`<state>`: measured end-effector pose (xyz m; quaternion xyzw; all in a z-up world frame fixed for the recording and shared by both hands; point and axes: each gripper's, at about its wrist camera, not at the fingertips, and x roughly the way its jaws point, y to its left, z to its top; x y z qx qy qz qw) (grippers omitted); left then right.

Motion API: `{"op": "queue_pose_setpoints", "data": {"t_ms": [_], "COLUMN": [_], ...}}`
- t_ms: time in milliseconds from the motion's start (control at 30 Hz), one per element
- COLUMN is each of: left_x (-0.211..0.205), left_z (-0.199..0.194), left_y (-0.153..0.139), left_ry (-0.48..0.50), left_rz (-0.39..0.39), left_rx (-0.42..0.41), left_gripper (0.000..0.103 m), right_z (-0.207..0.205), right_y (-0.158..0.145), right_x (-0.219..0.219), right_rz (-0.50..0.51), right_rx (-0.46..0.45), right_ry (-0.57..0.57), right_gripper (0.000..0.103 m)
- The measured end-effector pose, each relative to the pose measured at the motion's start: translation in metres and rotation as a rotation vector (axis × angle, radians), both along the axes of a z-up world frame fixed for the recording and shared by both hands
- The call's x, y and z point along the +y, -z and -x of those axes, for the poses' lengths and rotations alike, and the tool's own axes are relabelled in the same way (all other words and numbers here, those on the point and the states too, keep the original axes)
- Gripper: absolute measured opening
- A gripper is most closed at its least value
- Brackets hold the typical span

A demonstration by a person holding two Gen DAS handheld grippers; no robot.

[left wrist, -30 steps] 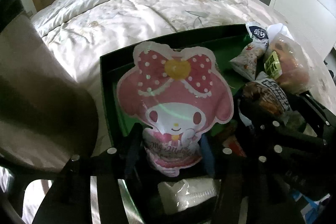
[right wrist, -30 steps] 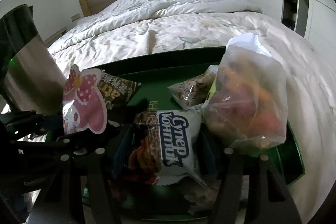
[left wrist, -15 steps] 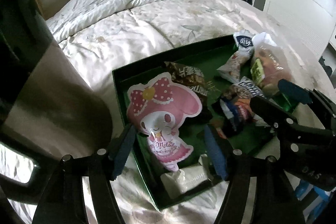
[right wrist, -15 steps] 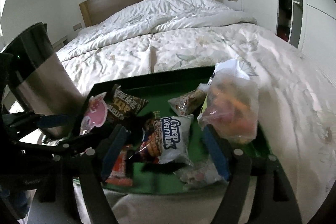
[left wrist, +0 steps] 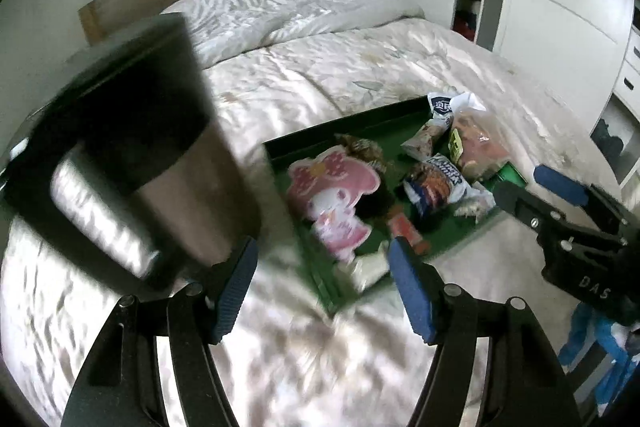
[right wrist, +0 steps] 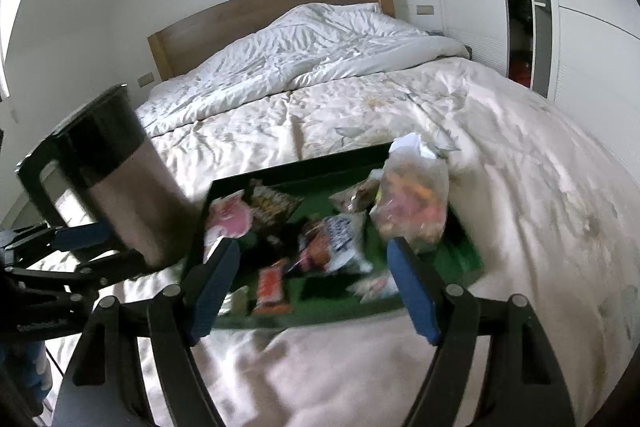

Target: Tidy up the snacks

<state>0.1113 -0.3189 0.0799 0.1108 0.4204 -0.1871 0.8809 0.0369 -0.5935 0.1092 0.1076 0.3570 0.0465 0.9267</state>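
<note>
Both grippers, left gripper (left wrist: 320, 279) and right gripper (right wrist: 312, 279), jaws wide apart and empty; tray (right wrist: 464, 243) on soft bed (right wrist: 520, 155) could tip, kettle (right wrist: 116, 171) close by

Snack-filled green tray (right wrist: 466, 251) on bed (right wrist: 400, 115)

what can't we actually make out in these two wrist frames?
- Left wrist: the kettle is motion-blurred and hides the bed behind it.
- Left wrist: white packet at the tray corner, too smeared to identify.
- Right wrist: orange bar label unreadable, blurred.
- Right wrist: clear bag contents indistinct.
</note>
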Motion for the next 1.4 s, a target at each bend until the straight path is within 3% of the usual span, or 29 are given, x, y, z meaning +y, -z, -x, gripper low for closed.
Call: {"op": "queue_pose_setpoints", "data": {"t_ms": [267, 500, 833, 1400], "left_x": [0.06, 0.096, 0.111, 0.118], "left_z": [0.042, 0.069, 0.085, 0.077], "left_y": [-0.009, -0.009, -0.018, -0.005], "left_ry": [-0.109, -0.157, -0.113, -0.078], "left_rz": [-0.03, -0.01, 0.025, 0.047], "left_rx": [-0.003, -0.008, -0.034, 0.001], "left_gripper": [0.063, 0.063, 0.063, 0.063], "right_z": [0.042, 0.072, 0.093, 0.088], "right_y": [-0.019, -0.034, -0.042, -0.037], "right_x": [0.046, 0.076, 0.101, 0.11], "right_rz": [-0.018, 0.027, 0.102, 0.172], "right_rx": [-0.016, -0.022, -0.017, 0.012], "right_ry": [-0.013, -0.046, -0.071, -0.067], "right_gripper": [0.103, 0.103, 0.103, 0.103]}}
